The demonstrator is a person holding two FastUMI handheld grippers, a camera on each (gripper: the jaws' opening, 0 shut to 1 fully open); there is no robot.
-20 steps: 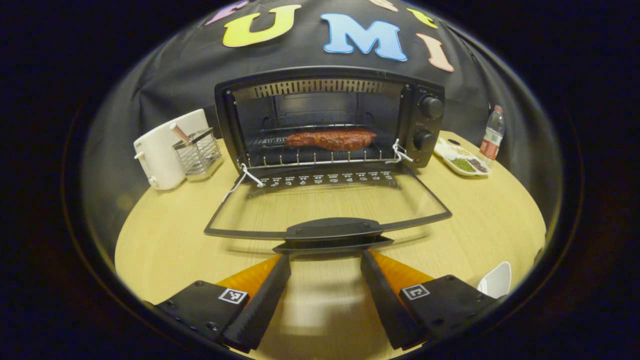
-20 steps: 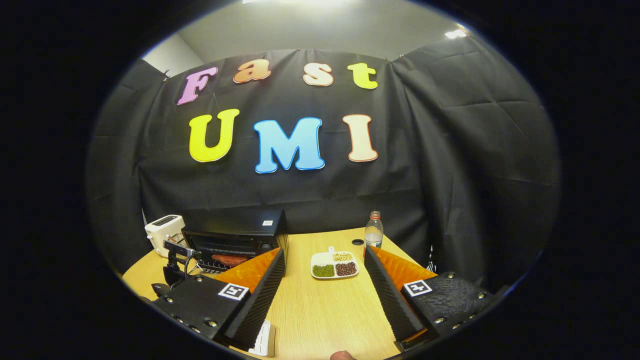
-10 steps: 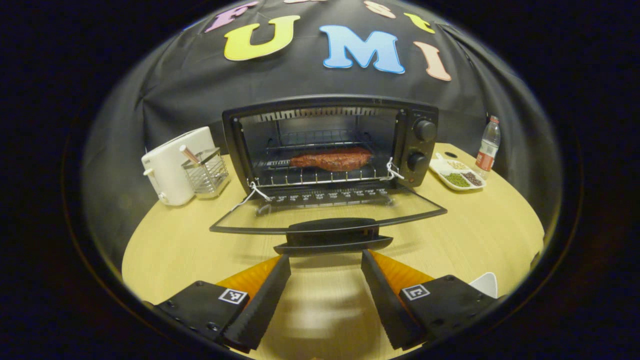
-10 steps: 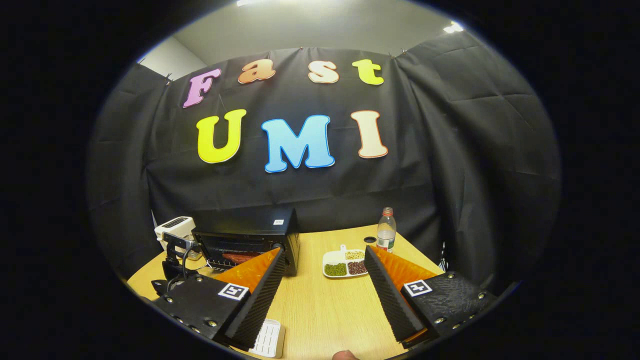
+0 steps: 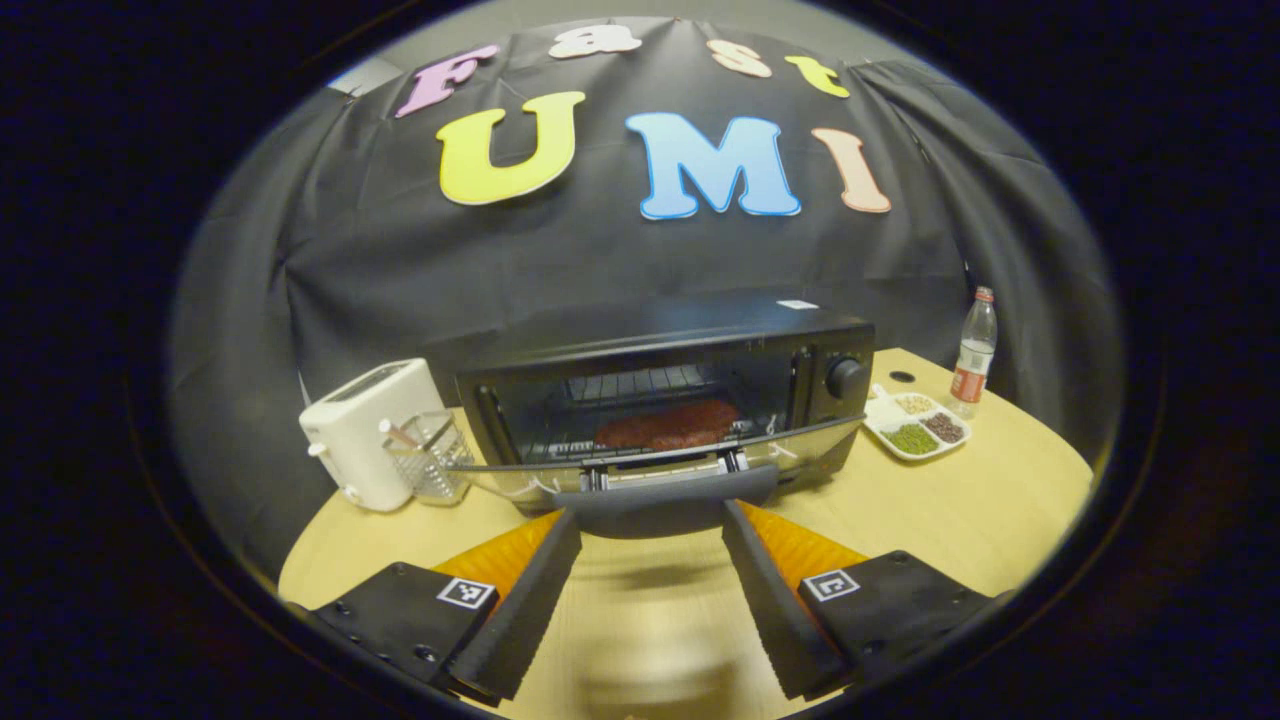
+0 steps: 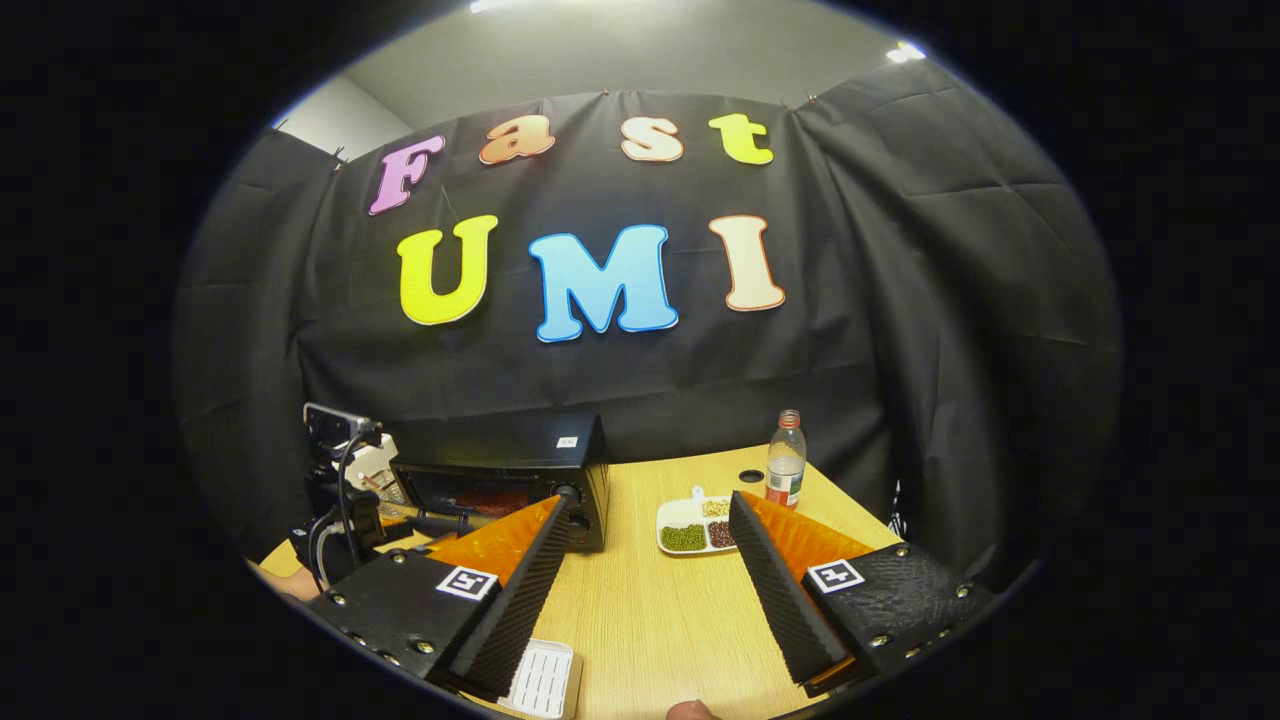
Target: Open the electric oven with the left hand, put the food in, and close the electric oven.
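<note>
Closing step: left gripper (image 5: pixel 650 525), fingers spread, sits under the door handle (image 5: pixel 665 497); food (image 5: pixel 668 425) inside the oven (image 5: pixel 660 400); right gripper (image 6: pixel 650 570) spread, idle; next, push the door fully home

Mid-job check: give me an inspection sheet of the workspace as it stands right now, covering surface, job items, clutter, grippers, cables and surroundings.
Surface: round wooden table.
Job's things: electric oven, door partly raised, not shut; food on the rack inside.
Clutter: white toaster, wire basket, divided dish of beans, water bottle, small white tray.
Grippers: left gripper open, fingertips under the door handle; right gripper open, holding nothing.
Cables: black cable at the far gripper.
Surroundings: black cloth wall.
</note>
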